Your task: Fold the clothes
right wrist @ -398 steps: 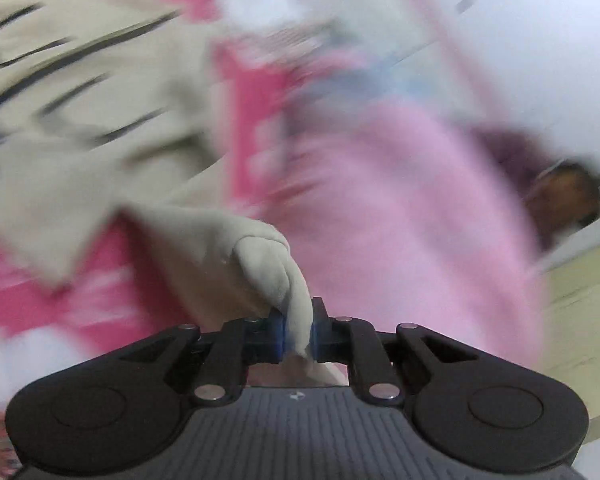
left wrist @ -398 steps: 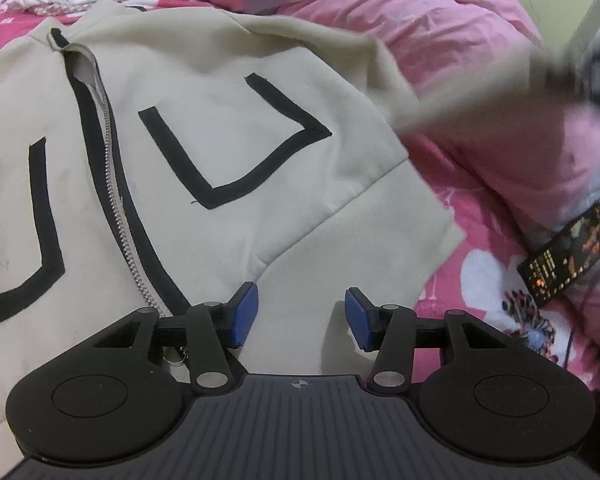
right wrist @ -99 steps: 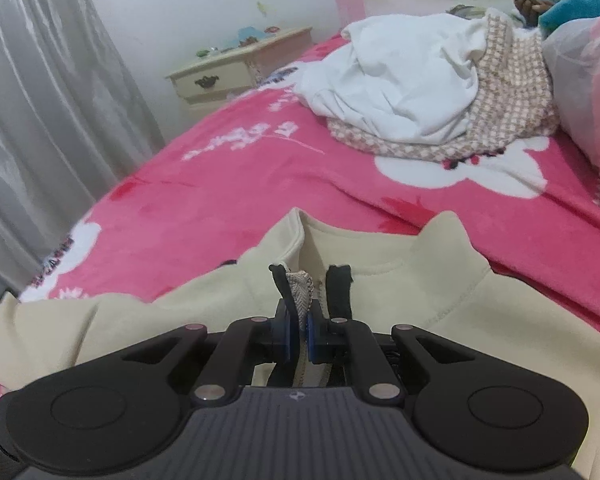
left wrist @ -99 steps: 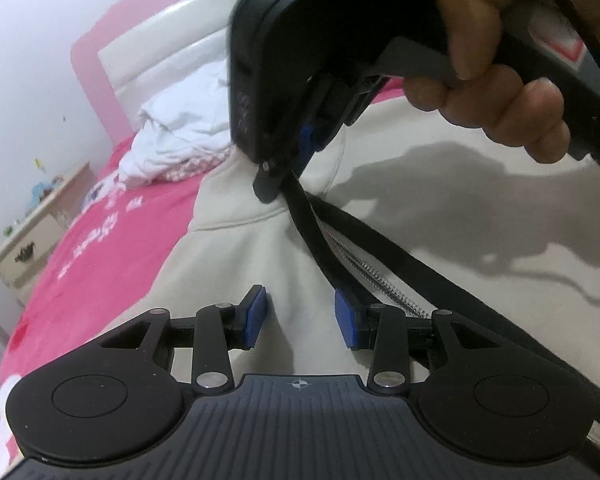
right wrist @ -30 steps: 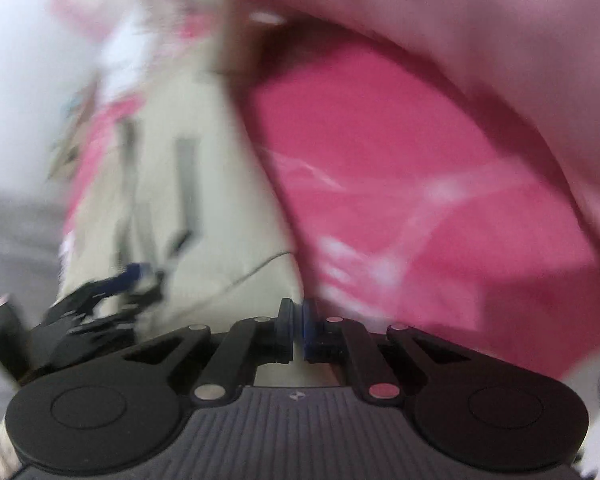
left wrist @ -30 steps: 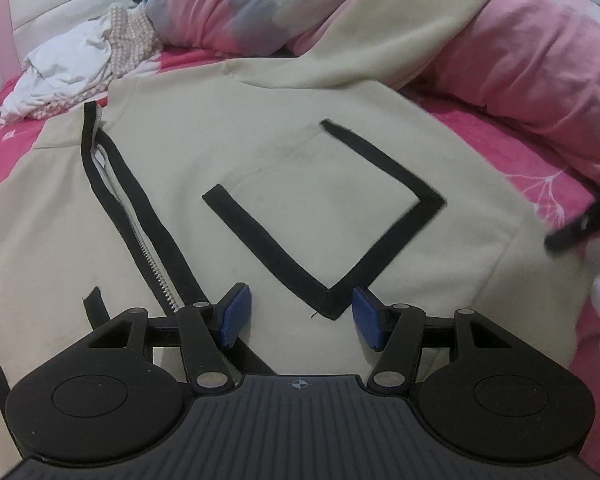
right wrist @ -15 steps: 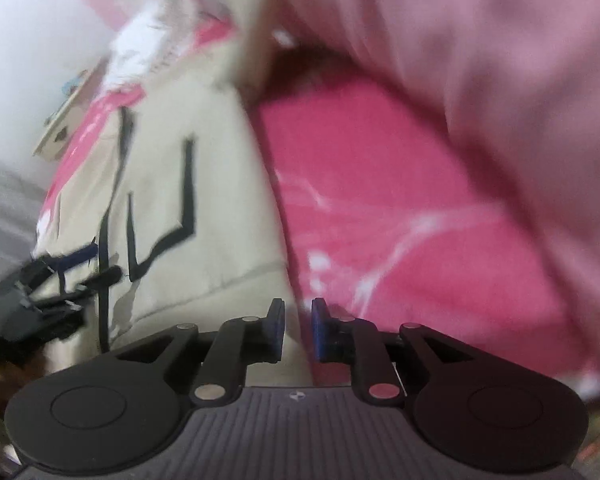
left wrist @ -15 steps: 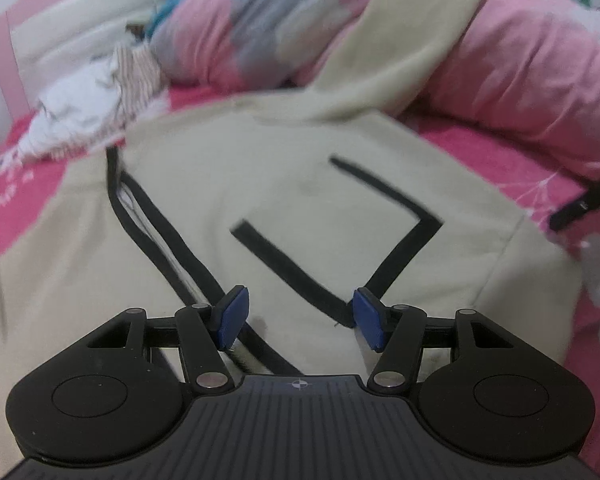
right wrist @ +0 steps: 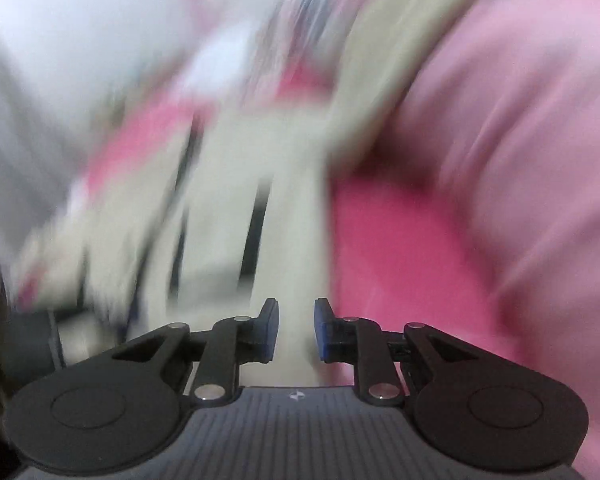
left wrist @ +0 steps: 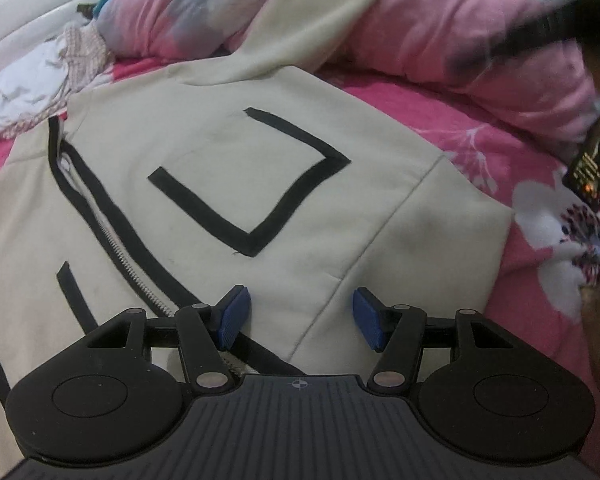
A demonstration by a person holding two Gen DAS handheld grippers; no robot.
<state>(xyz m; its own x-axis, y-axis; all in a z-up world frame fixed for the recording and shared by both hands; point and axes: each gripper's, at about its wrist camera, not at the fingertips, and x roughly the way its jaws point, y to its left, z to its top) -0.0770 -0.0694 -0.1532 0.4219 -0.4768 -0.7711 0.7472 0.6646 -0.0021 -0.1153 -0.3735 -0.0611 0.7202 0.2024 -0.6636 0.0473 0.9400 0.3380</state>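
Two grippers, left gripper (left wrist: 300, 318) agape above jacket (left wrist: 236, 184), right gripper (right wrist: 296, 330) opening, empty.

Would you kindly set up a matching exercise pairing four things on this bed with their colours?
Things:
1. jacket
2. jacket's square outline
3. left claw pads
4. crumpled clothes by the headboard

Colours:
A. blue
B. white
C. cream
D. black

Pairs: 1-C, 2-D, 3-A, 4-B
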